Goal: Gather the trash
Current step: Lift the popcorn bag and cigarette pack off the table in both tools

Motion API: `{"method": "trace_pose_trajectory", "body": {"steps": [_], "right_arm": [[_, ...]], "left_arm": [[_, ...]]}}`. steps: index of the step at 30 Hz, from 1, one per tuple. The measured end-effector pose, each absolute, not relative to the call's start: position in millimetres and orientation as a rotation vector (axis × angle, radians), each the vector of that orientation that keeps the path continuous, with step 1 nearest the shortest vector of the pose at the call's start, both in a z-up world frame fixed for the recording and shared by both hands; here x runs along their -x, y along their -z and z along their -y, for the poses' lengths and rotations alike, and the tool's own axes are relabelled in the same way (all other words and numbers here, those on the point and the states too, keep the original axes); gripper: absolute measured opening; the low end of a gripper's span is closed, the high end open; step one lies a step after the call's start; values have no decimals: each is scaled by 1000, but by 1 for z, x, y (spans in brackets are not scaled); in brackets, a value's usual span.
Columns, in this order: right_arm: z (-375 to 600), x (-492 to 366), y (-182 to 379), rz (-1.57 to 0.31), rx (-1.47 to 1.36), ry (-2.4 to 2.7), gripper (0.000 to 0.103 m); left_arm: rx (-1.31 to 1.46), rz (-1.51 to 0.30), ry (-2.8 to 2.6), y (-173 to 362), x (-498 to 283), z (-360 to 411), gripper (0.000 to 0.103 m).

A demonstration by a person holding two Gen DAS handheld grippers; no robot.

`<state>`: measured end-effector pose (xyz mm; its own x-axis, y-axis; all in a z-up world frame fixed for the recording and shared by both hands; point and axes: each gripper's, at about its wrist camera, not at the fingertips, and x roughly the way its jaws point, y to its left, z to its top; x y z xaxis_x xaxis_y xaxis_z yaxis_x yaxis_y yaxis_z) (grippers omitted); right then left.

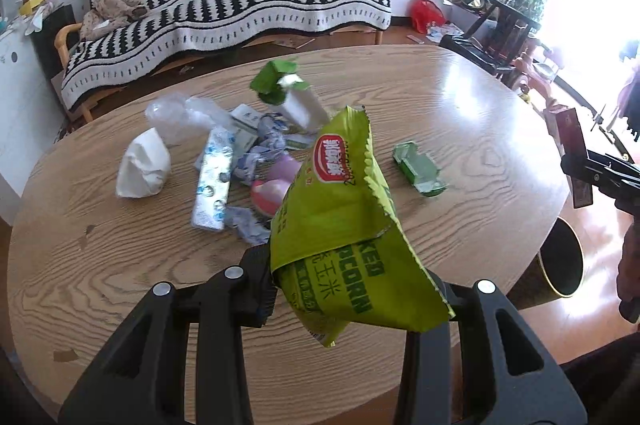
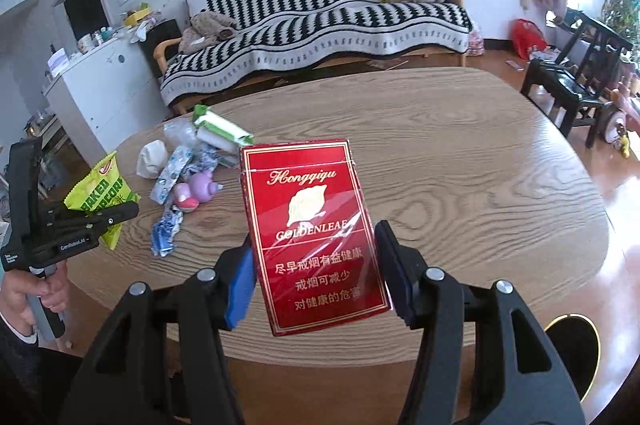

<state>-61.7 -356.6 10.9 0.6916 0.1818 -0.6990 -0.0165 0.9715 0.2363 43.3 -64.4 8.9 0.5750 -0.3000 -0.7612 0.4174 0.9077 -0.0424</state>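
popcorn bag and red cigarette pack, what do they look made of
Popcorn bag: thin plastic film, semi-matte, judging by its creases and zigzag-cut edge. Cigarette pack: stiff printed card, likely under clear glossy wrap, going by wrinkled reflections.

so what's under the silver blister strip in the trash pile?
The silver blister strip lies tilted over crumpled blue-white wrappers, its near end on the wooden table. Whatever sits directly beneath its middle is covered.
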Motion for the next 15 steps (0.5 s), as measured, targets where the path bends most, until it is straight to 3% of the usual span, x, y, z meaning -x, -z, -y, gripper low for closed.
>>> {"method": "trace_pose_trajectory", "body": {"steps": [15], "right_arm": [[526,146,6,-780,-344,228,55]], "left_arm": [[-96,-801,748,-22,-15,217,37]]}}
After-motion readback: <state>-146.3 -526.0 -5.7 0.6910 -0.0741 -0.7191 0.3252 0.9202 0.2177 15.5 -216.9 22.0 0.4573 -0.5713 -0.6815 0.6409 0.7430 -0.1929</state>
